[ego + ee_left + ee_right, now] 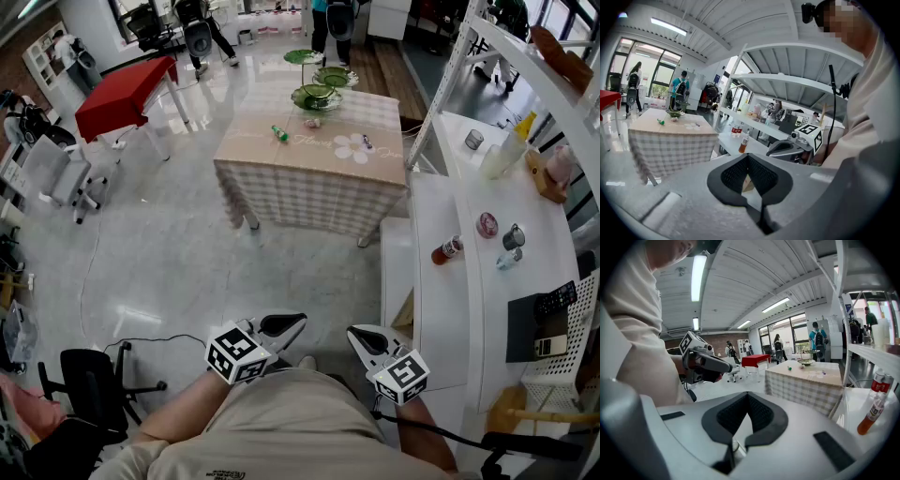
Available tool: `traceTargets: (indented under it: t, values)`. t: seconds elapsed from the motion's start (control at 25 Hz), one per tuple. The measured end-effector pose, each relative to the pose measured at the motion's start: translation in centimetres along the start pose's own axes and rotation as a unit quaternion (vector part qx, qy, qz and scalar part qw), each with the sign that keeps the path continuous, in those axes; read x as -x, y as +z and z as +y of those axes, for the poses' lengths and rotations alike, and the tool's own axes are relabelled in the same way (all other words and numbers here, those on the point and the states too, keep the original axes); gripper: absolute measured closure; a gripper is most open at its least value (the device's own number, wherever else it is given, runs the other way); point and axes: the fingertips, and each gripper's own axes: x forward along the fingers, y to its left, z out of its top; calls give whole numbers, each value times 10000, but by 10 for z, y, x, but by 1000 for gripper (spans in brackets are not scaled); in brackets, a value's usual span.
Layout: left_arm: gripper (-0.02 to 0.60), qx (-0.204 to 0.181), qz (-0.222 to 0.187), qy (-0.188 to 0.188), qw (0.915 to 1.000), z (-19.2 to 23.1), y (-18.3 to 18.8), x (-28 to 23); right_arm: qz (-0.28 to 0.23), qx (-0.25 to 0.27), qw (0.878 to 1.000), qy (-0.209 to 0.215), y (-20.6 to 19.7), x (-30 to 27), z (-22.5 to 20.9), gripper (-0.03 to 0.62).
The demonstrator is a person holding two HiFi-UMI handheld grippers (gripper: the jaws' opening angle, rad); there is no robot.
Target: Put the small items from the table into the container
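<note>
A table with a checked cloth (309, 178) stands far ahead across the floor. On it are a green tiered glass dish (317, 94), a small green item (279, 133), a pink item (312, 122) and a purple item (367, 142). Both grippers are held close to my body, far from the table. My left gripper (292, 323) is shut and holds nothing. My right gripper (356, 335) is shut and holds nothing too. The left gripper view shows its jaws (748, 157) closed, with the table (670, 136) to the left. In the right gripper view the table (806, 383) lies ahead of the closed jaws (748, 397).
White shelving (487, 234) with bottles and jars runs along the right, near my right gripper. A red table (127, 94) and office chairs stand at the far left. A black chair (89, 384) and a floor cable (141, 342) lie at the lower left. People stand beyond the table.
</note>
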Motion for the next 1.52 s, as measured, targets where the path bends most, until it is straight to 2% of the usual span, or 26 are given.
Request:
traceTargets:
  t: [0.24, 0.48, 0.72, 0.88, 1.04, 1.16, 1.28, 1.52]
  values:
    - [576, -20, -71, 17, 10000, 19, 12, -7, 84, -10, 10000, -6, 1, -17, -18, 582]
    - [575, 75, -43, 84, 9999, 62, 19, -11, 256, -148, 9992, -258, 6, -52, -51, 580]
    - [575, 100, -253, -174, 9995, 133, 51, -32, 406, -355, 9970, -548, 23, -102, -99, 579]
    - [559, 92, -341, -321, 9989, 191, 84, -38, 474, -190, 9964, -671, 59, -150, -132, 575]
    - [531, -22, -341, -461, 9984, 245, 113, -36, 622, -88, 9930, -999, 82, -194, -176, 554]
    - [525, -96, -311, -436, 9985, 287, 124, -29, 667, -91, 9907, -1184, 97, -227, -203, 500]
    - [525, -8, -297, -361, 9989, 324, 130, -24, 685, -69, 9883, -1361, 110, -252, -228, 482]
    - [525, 264, -356, -243, 9987, 364, 137, -34, 767, -169, 9828, -1670, 118, -277, -292, 477]
